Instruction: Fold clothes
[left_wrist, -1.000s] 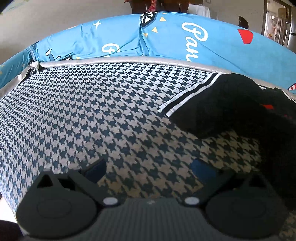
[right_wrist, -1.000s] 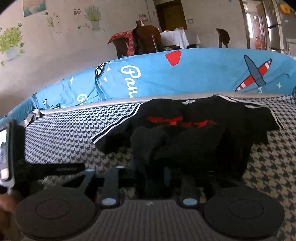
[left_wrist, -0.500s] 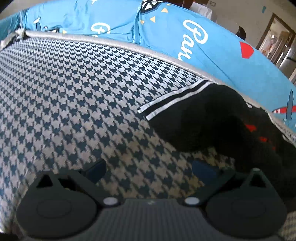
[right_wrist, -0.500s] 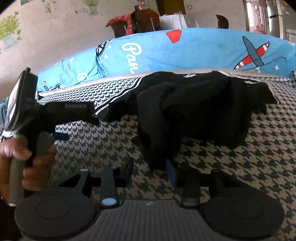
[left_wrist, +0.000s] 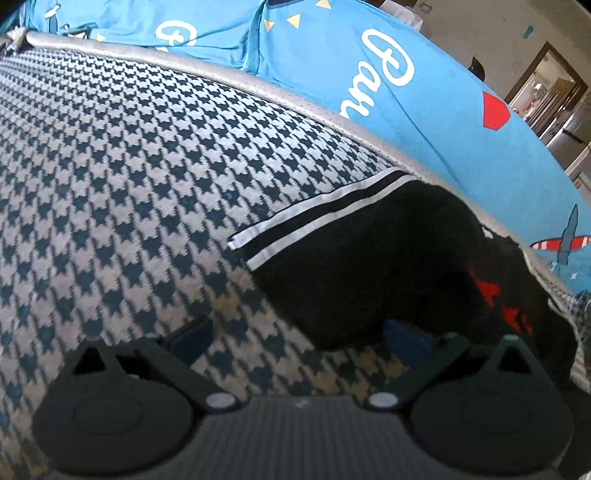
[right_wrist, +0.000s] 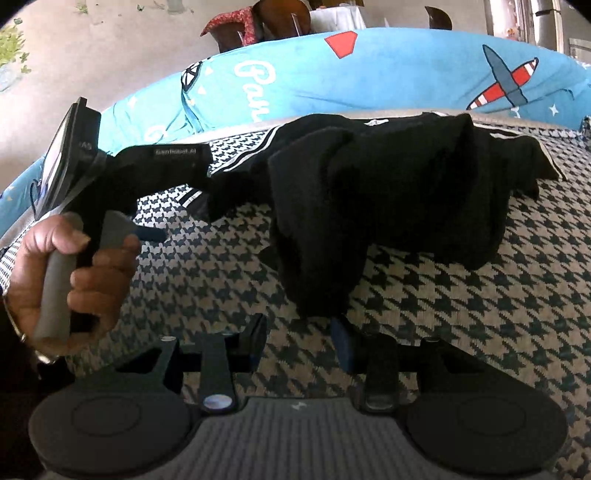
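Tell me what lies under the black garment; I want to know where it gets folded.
The black garment lies bunched on a houndstooth-patterned cover, which shows all around it. Whatever sits directly beneath the heap is covered; nothing else is visible there.

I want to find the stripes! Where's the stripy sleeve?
In the left wrist view, the striped sleeve lies flat on the houndstooth cover, right of centre, just before the blue bedding.
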